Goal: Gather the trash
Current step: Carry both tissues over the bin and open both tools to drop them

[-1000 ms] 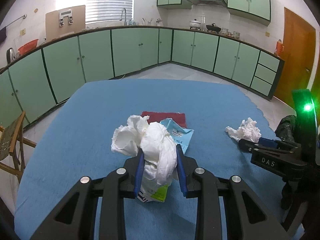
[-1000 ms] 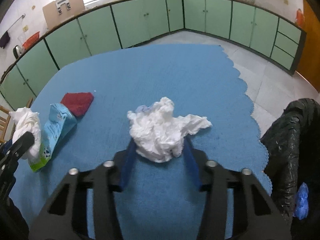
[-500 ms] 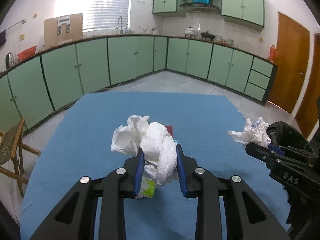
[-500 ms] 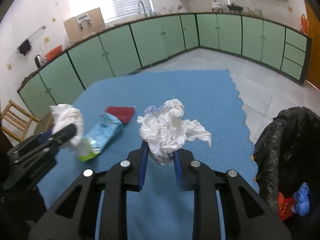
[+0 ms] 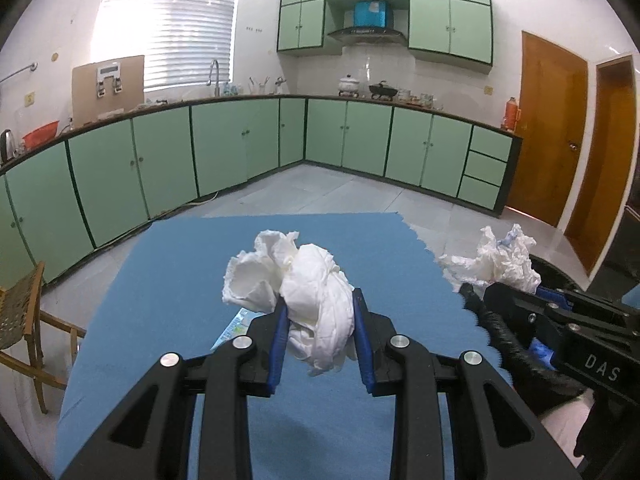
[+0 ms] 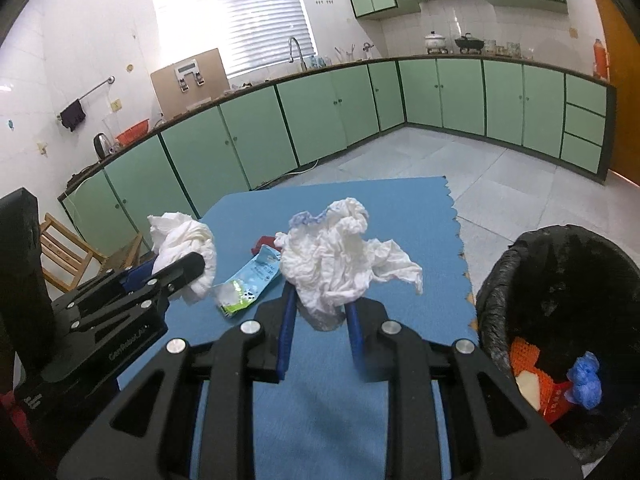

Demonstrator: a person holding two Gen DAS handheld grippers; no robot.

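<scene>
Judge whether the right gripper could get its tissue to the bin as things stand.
Probably yes: the right gripper is shut on the tissue, and the open bin stands just beside the table edge, with nothing between them.

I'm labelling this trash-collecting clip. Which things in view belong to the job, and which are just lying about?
Belongs to the job:
- crumpled tissue held in the left claw
- second tissue wad held in the right claw
- blue snack wrapper on the blue table cover
- black-lined bin

Just lying about:
- red cloth
- wooden chair
- kettle
</scene>
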